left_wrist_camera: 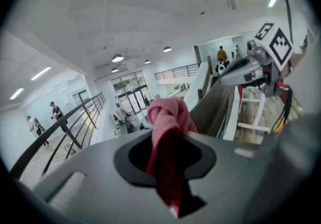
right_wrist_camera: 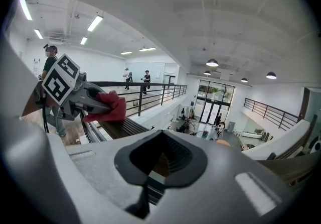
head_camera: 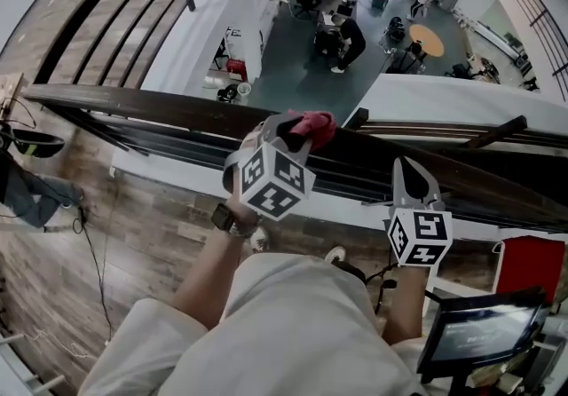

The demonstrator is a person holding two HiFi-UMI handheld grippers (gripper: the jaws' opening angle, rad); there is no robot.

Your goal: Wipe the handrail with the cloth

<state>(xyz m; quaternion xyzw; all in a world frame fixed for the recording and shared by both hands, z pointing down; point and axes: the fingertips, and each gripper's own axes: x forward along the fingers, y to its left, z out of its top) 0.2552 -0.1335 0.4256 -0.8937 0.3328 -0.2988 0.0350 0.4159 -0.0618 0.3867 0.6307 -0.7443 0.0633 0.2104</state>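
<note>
Clamps the pink cloth tight in the left gripper, with the wad bulging past the fingertips, at or just above the top of the dark handrail; cannot tell whether touching. Looks like the wiping step itself. Next calls for pressing the wad down and sliding along the rail. Keeps the right gripper closed on nothing, nearby over the rail.

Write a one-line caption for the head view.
Left gripper, shut on a bunched red cloth, over the dark wooden handrail; right gripper shut and empty beside it.
</note>
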